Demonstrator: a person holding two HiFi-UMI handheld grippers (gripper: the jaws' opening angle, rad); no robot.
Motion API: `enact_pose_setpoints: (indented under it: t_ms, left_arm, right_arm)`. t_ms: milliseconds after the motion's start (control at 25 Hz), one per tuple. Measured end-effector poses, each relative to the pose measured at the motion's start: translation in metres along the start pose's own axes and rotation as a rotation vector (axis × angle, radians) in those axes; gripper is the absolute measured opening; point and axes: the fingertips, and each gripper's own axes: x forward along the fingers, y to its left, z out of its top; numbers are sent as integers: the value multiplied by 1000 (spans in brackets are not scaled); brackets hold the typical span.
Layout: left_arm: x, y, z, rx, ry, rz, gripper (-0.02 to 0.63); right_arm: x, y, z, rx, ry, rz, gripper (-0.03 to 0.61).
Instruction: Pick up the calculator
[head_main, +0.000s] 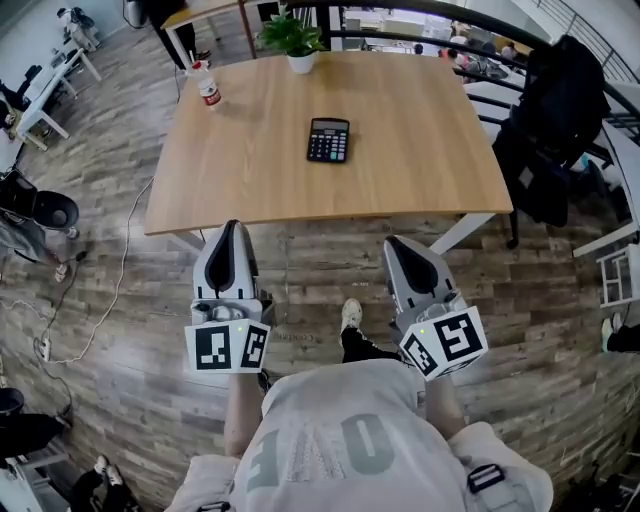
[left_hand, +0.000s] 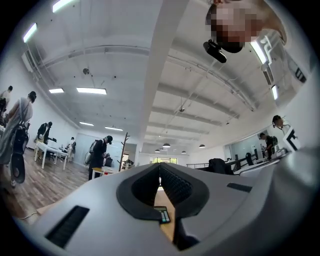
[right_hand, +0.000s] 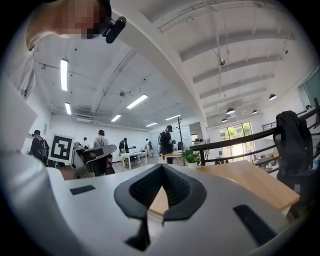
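Calculator (head_main: 328, 139) on table (head_main: 430, 160); plant (head_main: 291, 38), bottle (head_main: 207, 85) well apart; left gripper (head_main: 232, 226), right gripper (head_main: 396, 243) fingers closed.

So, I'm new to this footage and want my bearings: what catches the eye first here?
A black calculator lies near the middle of the wooden table. The left gripper and right gripper, both shut and empty, are over the floor short of its near edge. A potted plant stands at the far edge, a bottle far-left.
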Motion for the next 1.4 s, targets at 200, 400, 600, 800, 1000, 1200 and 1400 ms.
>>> enact_pose_setpoints:
  t_ms: [200, 400, 600, 800, 1000, 1200, 1400]
  left_arm:
    - [92, 7, -7, 47, -12, 45, 9]
    - [161, 9, -28, 63, 17, 54, 9]
    - [209, -1, -40, 60, 12, 43, 9]
    - [241, -20, -51, 76, 21, -4, 11]
    - [261, -21, -51, 94, 13, -27, 11]
    - [281, -8, -66, 86, 29, -53, 11]
    - [314, 6, -73, 62, 10, -68, 11]
  right_arm:
    - [66, -71, 10, -19, 28, 22, 18]
    - [113, -118, 17, -20, 38, 38, 18]
    - [142, -156, 10, 21, 62, 28, 18]
    - [155, -179, 7, 58, 65, 28, 18]
    - [170, -190, 3, 87, 58, 16, 18]
    - [192, -195, 3, 85, 50, 14, 18]
    - [217, -204, 5, 81, 54, -8, 18]
